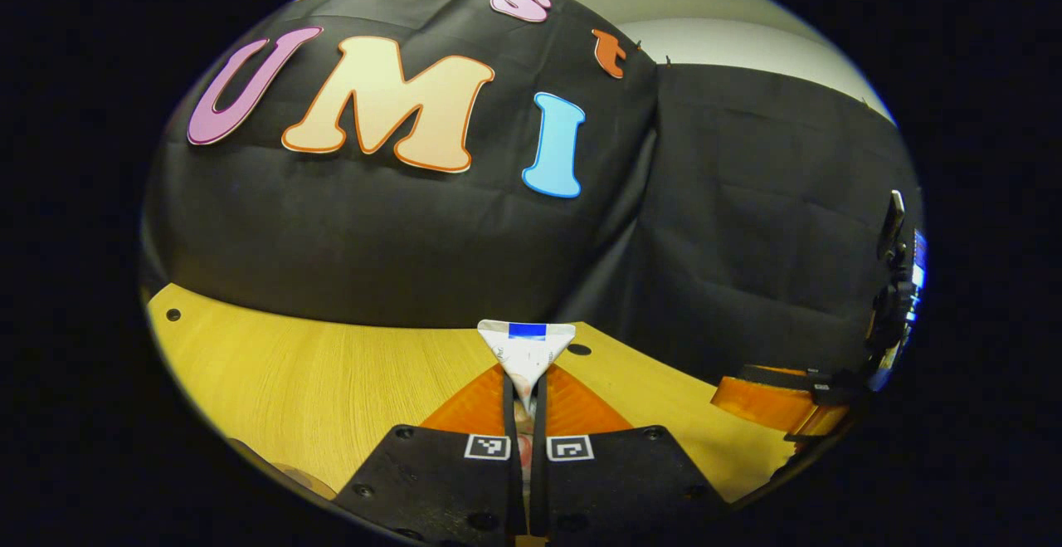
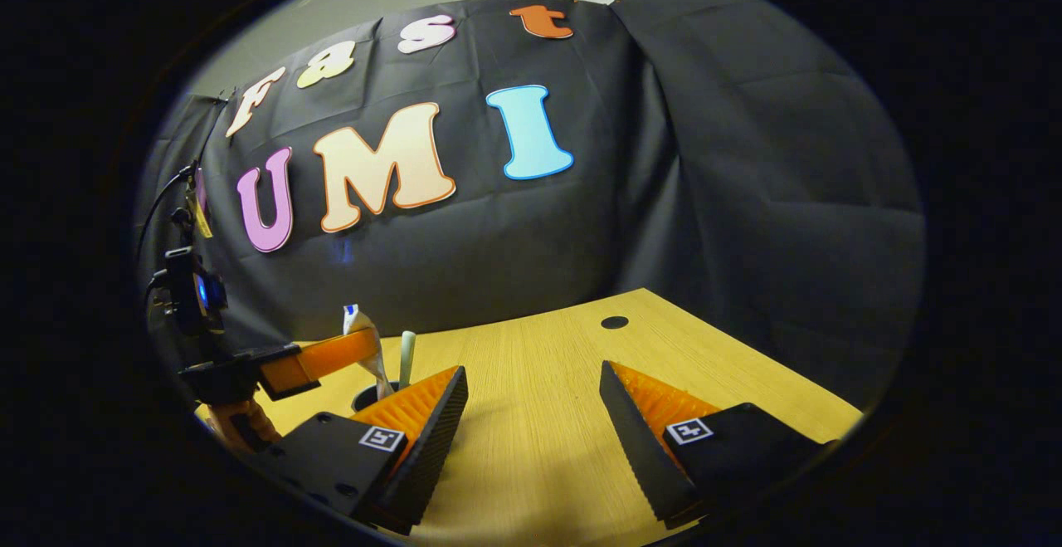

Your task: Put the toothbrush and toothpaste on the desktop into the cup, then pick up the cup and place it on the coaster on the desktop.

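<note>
Two grippers: left gripper clamped on toothpaste, tube held upright over cup at desk's left side. Toothbrush already stands in cup. Right gripper idle above desk, fingers apart. Risk: tube catches rim or brush on release, tips cup.

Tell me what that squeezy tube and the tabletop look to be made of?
The toothpaste tube looks like soft plastic or laminate: its flat crimped end fans out wide, glossy white with print. The desktop looks like wood or wood-look laminate: pale yellow, fine straight grain lines, matte sheen, with round holes. Which of the two, the pictures leave open.
</note>
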`<state>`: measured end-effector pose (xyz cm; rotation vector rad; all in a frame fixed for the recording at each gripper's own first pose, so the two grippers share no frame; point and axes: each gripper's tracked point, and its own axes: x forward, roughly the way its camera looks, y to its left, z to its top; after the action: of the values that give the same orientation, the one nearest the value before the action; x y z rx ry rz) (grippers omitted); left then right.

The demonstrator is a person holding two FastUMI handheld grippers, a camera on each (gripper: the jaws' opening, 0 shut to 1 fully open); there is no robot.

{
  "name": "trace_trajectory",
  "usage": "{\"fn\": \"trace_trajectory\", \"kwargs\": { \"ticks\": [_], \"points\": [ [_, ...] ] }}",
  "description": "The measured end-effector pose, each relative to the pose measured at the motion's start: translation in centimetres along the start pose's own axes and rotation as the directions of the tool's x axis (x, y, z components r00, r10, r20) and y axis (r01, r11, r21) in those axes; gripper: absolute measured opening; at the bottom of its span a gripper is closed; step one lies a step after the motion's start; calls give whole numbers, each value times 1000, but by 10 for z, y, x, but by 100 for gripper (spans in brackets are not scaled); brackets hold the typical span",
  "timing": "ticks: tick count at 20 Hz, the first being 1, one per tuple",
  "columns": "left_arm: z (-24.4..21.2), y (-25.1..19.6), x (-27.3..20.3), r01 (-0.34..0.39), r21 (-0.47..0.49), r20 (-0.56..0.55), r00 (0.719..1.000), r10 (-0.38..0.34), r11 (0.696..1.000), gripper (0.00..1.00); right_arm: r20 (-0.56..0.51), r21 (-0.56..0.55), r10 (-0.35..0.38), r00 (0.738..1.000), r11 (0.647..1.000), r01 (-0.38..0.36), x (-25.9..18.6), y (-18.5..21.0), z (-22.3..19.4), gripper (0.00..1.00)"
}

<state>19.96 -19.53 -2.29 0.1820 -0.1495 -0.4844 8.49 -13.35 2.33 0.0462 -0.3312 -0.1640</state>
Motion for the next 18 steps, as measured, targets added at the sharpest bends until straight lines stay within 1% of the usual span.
{"fn": "trace_trajectory", "kwargs": {
  "ticks": [2,3,4,5,7,8,10,11,13,14,15,18],
  "points": [
    [-3,-1,-2,1,13,-2,1000,-1,1000,5,2,-6,7,1000,1000,-7,-5,4,5,98],
    [-2,-1,-1,-3,3,9,1000,3,1000,10,3,-9,11,1000,1000,-11,-8,6,7,98],
    [1,1,-4,-19,-11,8,1000,19,1000,13,-1,-12,14,1000,1000,-14,-9,8,9,98],
    [-4,0,-5,-22,-27,-5,1000,22,999,31,-6,-12,20,1000,1000,-20,-11,10,10,98],
    [-6,0,-12,-34,-48,-22,999,33,998,63,-11,-13,28,1000,1000,-28,-16,13,15,98],
    [-2,1,-16,-46,-51,-18,999,45,998,73,-10,-16,31,999,999,-31,-17,14,19,98],
    [3,3,-30,-58,-56,-39,998,56,997,82,-23,-23,35,999,999,-35,-18,17,24,98],
    [9,8,-39,-75,-63,-41,997,72,995,88,-41,-31,42,998,999,-43,-17,20,25,98],
    [23,21,-59,-119,-86,-33,993,117,989,89,-81,-52,69,994,996,-73,-17,30,25,98],
    [29,30,-68,-145,-94,-30,989,143,985,93,-100,-61,82,992,994,-88,-15,35,24,98],
    [34,40,-78,-174,-97,-27,985,173,980,94,-114,-64,99,989,992,-106,-14,42,24,98],
    [41,76,-109,-282,-98,-38,959,280,954,94,-168,-69,152,974,984,-165,-12,64,16,98]
  ]
}}
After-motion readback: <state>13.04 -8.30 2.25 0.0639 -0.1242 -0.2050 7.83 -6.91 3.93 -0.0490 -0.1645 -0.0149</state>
